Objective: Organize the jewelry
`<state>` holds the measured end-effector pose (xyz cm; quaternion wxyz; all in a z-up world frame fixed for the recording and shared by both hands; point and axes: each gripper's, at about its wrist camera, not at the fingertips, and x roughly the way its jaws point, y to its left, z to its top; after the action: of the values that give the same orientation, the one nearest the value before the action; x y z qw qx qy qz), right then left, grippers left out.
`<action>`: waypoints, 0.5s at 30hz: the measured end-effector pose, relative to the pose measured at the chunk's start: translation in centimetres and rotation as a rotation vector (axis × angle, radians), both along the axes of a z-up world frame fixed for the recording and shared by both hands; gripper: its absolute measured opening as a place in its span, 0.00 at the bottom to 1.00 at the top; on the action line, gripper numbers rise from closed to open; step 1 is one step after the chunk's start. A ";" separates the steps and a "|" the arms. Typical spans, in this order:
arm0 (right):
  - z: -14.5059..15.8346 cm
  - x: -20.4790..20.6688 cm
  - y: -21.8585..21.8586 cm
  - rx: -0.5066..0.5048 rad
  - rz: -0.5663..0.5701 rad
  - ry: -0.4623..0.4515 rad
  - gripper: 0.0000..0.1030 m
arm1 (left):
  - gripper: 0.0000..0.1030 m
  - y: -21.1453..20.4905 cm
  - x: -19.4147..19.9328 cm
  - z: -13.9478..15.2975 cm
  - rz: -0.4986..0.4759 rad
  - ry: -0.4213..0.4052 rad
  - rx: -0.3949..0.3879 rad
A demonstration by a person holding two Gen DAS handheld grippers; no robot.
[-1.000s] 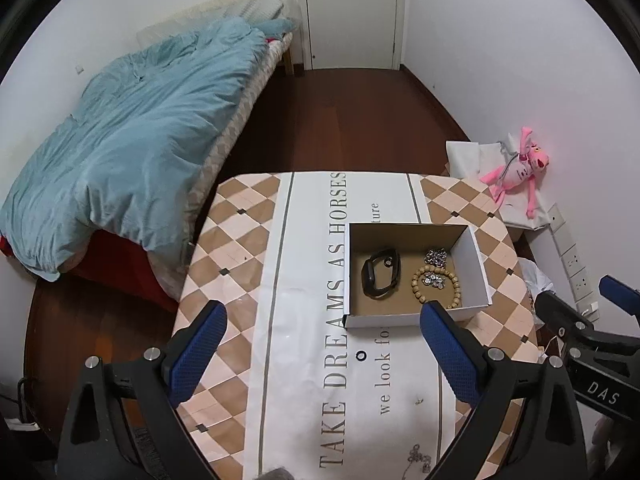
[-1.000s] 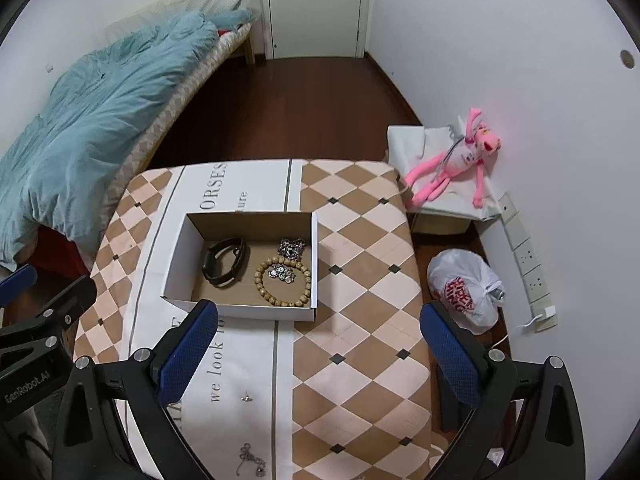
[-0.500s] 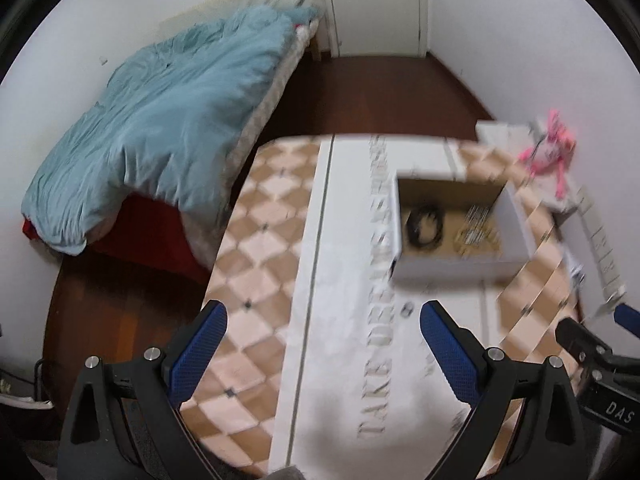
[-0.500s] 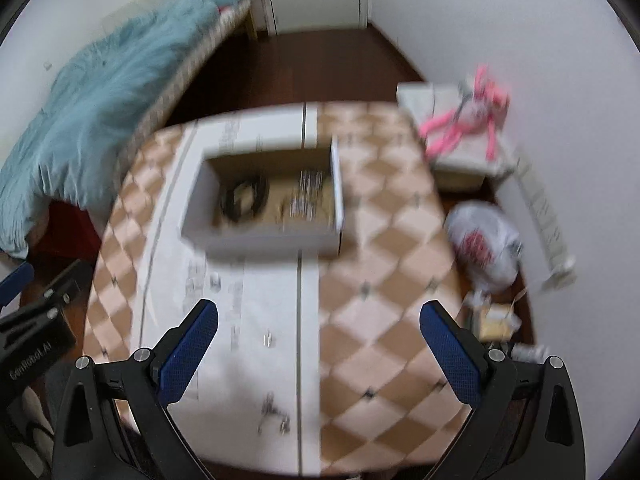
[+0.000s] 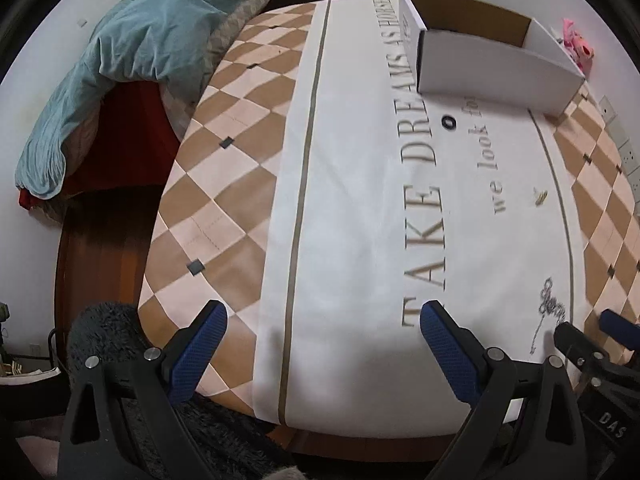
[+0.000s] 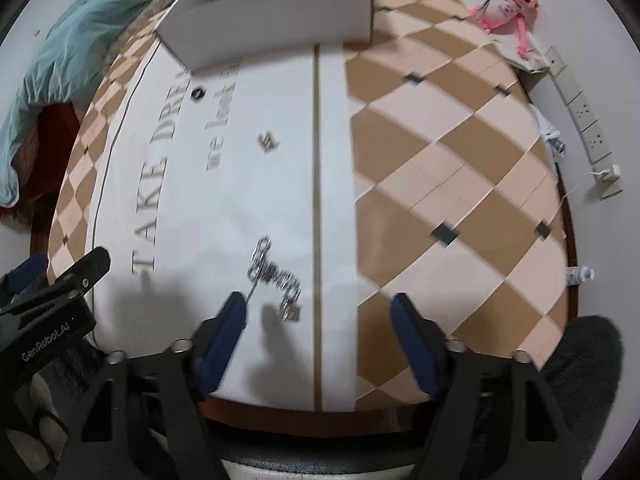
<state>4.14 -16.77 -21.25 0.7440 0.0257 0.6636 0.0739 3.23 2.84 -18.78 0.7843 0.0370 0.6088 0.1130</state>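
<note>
A white cardboard box [image 5: 496,66] stands at the far side of the table; it also shows in the right wrist view [image 6: 276,24]. Its inside is hidden from here. A silver chain [image 6: 276,276] lies on the white cloth near the front edge, just ahead of my open right gripper [image 6: 320,320]; it also shows in the left wrist view [image 5: 550,312]. A small gold piece [image 6: 267,140] [image 5: 540,197] and a black ring [image 6: 197,93] [image 5: 449,122] lie farther out. My left gripper [image 5: 322,330] is open and empty, low over the front edge.
The table has a checkered cloth [image 6: 448,152] with a white lettered runner. A bed with a teal duvet [image 5: 132,40] stands to the left. A pink plush toy [image 6: 508,4] and a power strip [image 6: 580,112] are at the right wall.
Both grippers have dropped from high above the table to just over its front edge. The right gripper now sits close to the silver chain. Both stay open.
</note>
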 end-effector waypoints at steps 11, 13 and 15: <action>1.2 0.0 -0.1 0.020 0.027 -0.080 0.10 | 0.96 0.1 0.8 -0.3 0.002 0.012 -0.008; 2.4 0.9 -1.1 0.056 -0.006 -0.100 0.10 | 0.96 0.2 1.1 -0.1 0.008 0.009 -0.014; 3.6 1.7 -2.1 0.085 -0.034 -0.121 0.10 | 0.96 0.3 1.4 -0.1 0.015 0.013 -0.025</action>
<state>5.87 -18.88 -17.69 0.7822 0.0640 0.6130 0.0911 4.60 3.11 -18.90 0.7798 0.0234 0.6156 0.1113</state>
